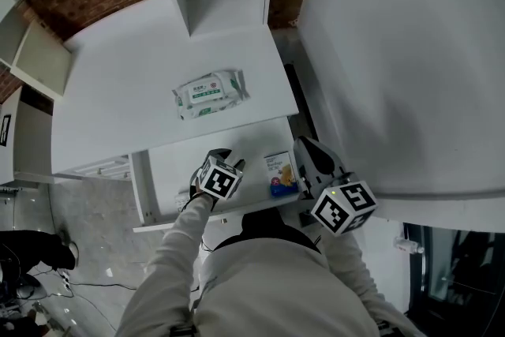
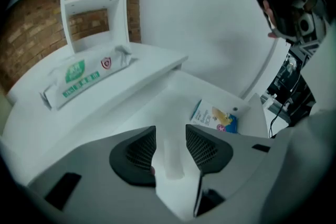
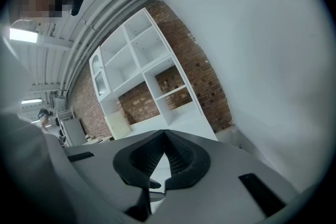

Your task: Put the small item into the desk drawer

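White drawer [image 1: 170, 170] stands pulled out from under the desk top [image 1: 118, 75], and I take it as my reference. The small item [image 1: 280, 174], a flat packet printed in white, blue and yellow, lies on the drawer's floor at its right end, touching neither claw.

My left gripper [image 1: 227, 158] hangs over the middle of the drawer, left of the packet and apart from it. In the left gripper view its jaws [image 2: 170, 147] stand wide apart, with only the pale drawer surface between the pads and nothing gripped.

My right gripper [image 1: 304, 144] sits at the drawer's right edge, just beside the packet. Its own view [image 3: 165, 136] shows the jaw tips together on nothing.

Behind the drawer, a pack of wet wipes [image 1: 209, 94] lies on the desk top.
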A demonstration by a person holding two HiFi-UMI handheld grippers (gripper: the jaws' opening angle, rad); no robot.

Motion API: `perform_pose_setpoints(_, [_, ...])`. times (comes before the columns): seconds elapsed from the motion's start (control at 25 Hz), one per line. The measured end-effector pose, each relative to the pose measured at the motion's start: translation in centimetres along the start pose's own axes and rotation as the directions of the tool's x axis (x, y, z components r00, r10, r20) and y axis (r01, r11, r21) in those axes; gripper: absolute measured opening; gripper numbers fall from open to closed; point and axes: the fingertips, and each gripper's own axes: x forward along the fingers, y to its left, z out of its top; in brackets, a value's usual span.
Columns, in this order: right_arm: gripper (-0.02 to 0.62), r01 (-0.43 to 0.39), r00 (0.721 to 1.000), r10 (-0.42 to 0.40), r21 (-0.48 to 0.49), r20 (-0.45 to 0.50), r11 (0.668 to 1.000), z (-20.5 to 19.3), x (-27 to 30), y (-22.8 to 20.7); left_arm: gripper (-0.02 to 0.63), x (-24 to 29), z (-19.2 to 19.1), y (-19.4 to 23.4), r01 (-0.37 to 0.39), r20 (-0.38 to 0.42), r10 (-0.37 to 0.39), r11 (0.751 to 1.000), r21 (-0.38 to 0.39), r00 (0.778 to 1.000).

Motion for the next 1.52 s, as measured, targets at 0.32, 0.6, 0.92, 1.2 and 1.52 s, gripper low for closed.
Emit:
perform_pose_setpoints(0.32, [0.028,-0.012,1.000,0.012,-0.057,0.003,0.998,0.2,0.2,0.8,0.179,-8.3,6.8,1.0,-0.069,0.283,0.082,0.996,-0.056,0.956])
perform_pose_setpoints(0.6, [0.028,-0.021,1.000,0.022,-0.095,0.009,0.995,0.4,0.5,1.5,0.153,-13.8,10.0,2.0,-0.100,0.455,0.154,0.985,-0.141,0.877])
perform_pose_setpoints(0.92, [0.028,-0.036,0.999,0.037,-0.125,0.005,0.992,0.3,0.8,2.6,0.117,-17.6,10.9,2.3,-0.146,0.549,0.224,0.972,-0.181,0.805])
perform_pose_setpoints(1.2, [0.028,-0.042,0.999,0.043,-0.147,0.006,0.988,0.2,0.6,3.2,0.091,-21.1,11.2,3.2,-0.172,0.599,0.285,0.955,-0.240,0.749])
perform_pose_setpoints(1.52, [0.028,-0.046,0.999,0.048,-0.164,0.006,0.985,0.2,0.1,3.6,0.043,-23.7,11.1,3.5,-0.176,0.644,0.330,0.940,-0.293,0.690])
